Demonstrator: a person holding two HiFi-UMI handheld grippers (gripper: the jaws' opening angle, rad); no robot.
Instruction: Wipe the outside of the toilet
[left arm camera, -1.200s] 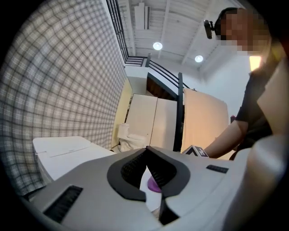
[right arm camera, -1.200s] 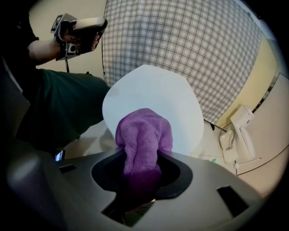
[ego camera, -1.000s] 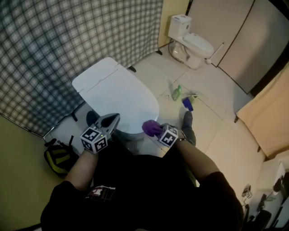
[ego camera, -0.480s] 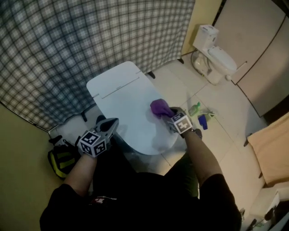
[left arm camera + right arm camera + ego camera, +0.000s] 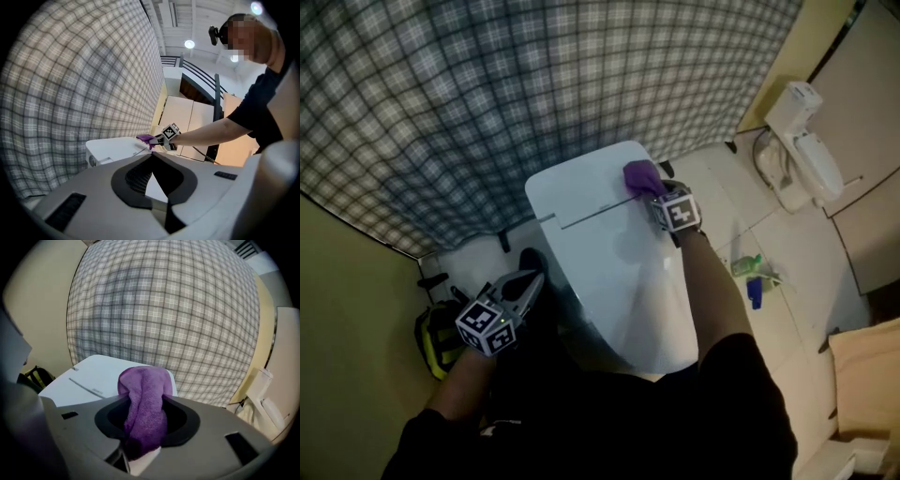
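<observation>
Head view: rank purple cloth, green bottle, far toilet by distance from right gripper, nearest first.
1. Purple cloth: clamped in the right gripper.
2. Green bottle: on the floor, right of it.
3. Far toilet: across the room, beyond the bottle.

- Checked curtain (image 5: pixel 487 103), hanging across the upper left
- Black-and-yellow backpack (image 5: pixel 436 342), on the floor at far left
- Green bottle (image 5: pixel 746 265) and blue object (image 5: pixel 756 292), close together on the tiled floor (image 5: pixel 806 272)
- Second toilet (image 5: pixel 802 141), upper right
</observation>
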